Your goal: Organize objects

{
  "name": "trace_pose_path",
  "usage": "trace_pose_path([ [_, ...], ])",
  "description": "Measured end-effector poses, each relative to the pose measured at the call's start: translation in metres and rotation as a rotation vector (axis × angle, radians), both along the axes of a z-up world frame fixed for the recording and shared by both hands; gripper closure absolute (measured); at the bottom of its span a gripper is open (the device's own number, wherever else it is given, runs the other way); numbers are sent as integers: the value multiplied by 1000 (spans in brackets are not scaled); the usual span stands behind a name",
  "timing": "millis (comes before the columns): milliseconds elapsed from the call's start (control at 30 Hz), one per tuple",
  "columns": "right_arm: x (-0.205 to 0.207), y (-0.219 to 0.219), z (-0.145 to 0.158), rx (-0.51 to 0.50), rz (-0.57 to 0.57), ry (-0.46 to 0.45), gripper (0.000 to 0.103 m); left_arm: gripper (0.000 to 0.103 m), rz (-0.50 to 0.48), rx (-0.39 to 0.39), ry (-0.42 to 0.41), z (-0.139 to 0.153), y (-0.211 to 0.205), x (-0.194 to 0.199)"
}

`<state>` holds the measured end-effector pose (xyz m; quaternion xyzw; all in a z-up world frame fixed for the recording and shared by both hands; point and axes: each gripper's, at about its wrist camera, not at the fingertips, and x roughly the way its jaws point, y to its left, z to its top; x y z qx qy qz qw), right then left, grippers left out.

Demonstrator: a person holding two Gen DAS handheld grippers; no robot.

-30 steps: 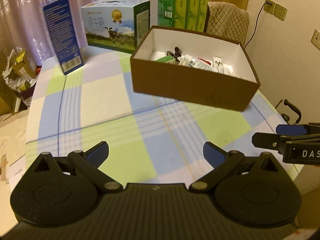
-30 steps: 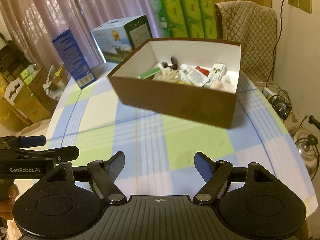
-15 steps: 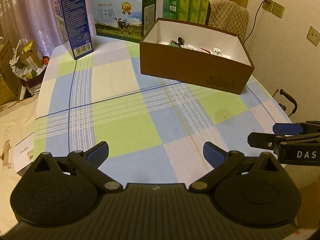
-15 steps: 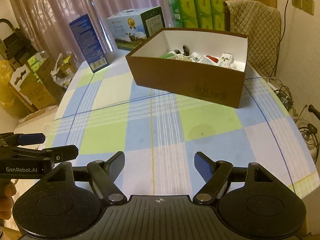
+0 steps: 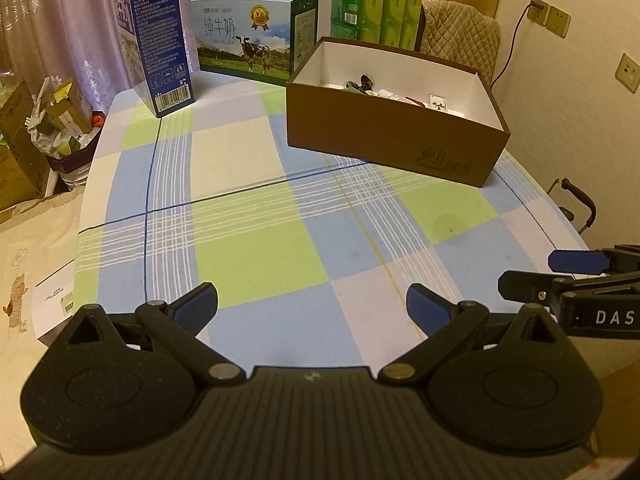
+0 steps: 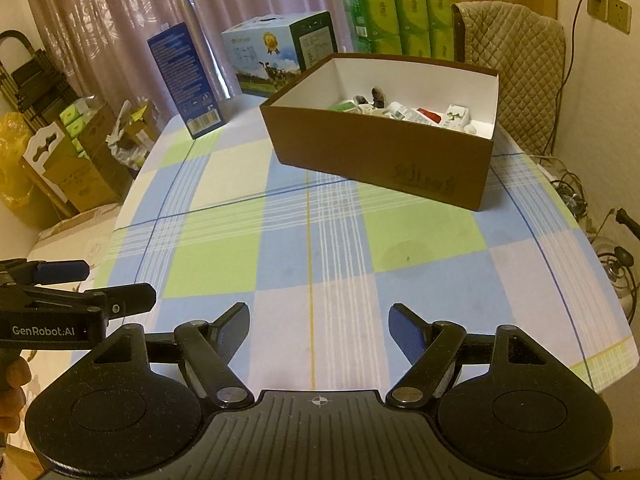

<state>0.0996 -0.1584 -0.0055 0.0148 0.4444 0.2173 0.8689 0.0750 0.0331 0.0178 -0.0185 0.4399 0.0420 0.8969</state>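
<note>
Brown cardboard box (image 6: 384,160) sits far right on the checked cloth (image 5: 256,256), small items (image 6: 400,110) inside. Left gripper (image 5: 312,304) and right gripper (image 6: 319,330) hover near, spread wide, empty. Best approach: reach high over the rim, then descend onto one item.

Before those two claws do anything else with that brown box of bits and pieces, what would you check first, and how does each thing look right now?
1. Left claw open and empty: ok.
2. Right claw open and empty: ok.
3. Brown box upright with its top open: ok.
4. Small items lying inside the box: ok.
5. Checked tablecloth bare between the claws and the box: ok.
6. Anything loose left to tidy behind the blue carton or milk box: cannot tell.
</note>
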Motion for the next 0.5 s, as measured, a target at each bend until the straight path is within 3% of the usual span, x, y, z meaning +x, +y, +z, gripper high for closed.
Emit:
trace_pose_path([
  [500,9,-4,-2,-3,-8,13,29,3,-9,-7,7,-4,-4,11],
])
